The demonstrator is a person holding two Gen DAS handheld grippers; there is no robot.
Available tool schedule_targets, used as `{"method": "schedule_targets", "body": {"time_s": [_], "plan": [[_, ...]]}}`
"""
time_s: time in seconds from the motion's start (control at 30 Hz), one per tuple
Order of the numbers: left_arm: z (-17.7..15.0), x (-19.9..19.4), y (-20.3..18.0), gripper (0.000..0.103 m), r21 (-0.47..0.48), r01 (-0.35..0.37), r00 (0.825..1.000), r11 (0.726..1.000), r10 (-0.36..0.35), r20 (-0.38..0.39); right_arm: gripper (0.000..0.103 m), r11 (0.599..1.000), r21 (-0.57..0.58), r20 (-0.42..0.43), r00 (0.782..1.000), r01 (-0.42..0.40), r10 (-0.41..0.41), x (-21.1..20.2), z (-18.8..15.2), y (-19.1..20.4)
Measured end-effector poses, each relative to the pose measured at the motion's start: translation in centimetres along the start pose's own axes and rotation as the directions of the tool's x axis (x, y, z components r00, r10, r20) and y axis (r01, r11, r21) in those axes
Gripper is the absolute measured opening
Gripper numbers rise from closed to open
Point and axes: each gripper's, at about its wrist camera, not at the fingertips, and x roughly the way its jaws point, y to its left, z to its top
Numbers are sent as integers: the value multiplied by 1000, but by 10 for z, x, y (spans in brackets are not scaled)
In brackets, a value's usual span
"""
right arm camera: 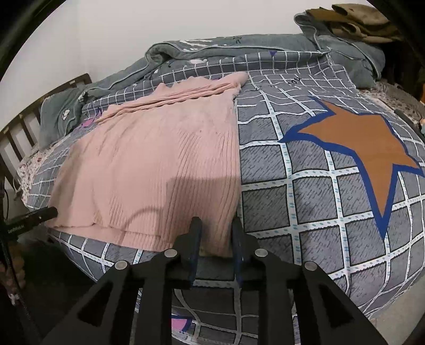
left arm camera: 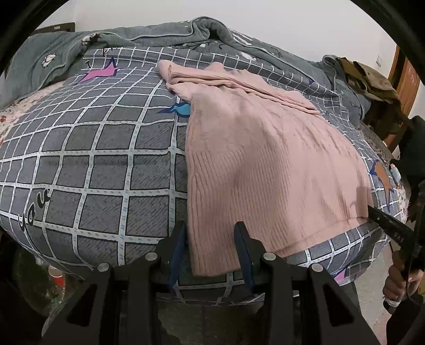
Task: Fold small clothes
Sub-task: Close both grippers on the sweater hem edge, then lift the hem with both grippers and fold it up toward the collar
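A pink ribbed knit sweater [left arm camera: 265, 148] lies flat on the grey checked bedspread [left arm camera: 93, 159], with its sleeves folded across the far end. My left gripper [left arm camera: 210, 229] straddles the near left hem corner. Its jaws stand apart and the cloth lies unbunched between them. In the right wrist view the sweater [right arm camera: 159, 159] reaches the near bed edge. My right gripper [right arm camera: 216, 225] sits over the near right hem corner, jaws apart around the cloth. The right gripper's finger [left arm camera: 382, 220] shows at the sweater's other corner in the left wrist view.
A rumpled grey blanket [right arm camera: 212, 50] lies along the far side by the wall. An olive garment pile [right arm camera: 353, 18] sits at the far right. A wooden headboard [right arm camera: 16, 132] stands on the left. An orange star print [right arm camera: 366, 148] marks the bedspread. A red cup [left arm camera: 57, 276] sits on the floor.
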Motion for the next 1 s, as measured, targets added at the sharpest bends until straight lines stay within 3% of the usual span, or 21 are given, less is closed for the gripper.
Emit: {"method": "schedule_targets", "body": {"time_s": [0.17, 0.3, 0.43, 0.67, 0.83, 1.0], "plan": [[-1, 0, 3, 35, -28, 19, 1000, 999, -19, 4, 23, 1000, -23, -18, 1000, 12, -13, 2, 3, 2], [-2, 1, 4, 10, -30, 32, 999, 999, -33, -13, 20, 1000, 0, -16, 1000, -2, 2, 1, 2, -2], [-2, 2, 8, 8, -67, 72, 997, 995, -74, -24, 6, 1000, -3, 2, 1000, 16, -16, 0, -1, 2], [1, -19, 16, 7, -165, 103, 995, 981, -99, 32, 5, 988, 135, 41, 997, -77, 72, -23, 8, -17], [12, -40, 22, 7, -284, 206, 978, 937, -192, 75, 5, 953, 233, 107, 979, -192, 171, -51, 31, -27], [36, -71, 10, 7, -277, 222, 972, 935, -189, 139, 4, 933, 258, 166, 963, -249, 212, -74, 57, -27]]}}
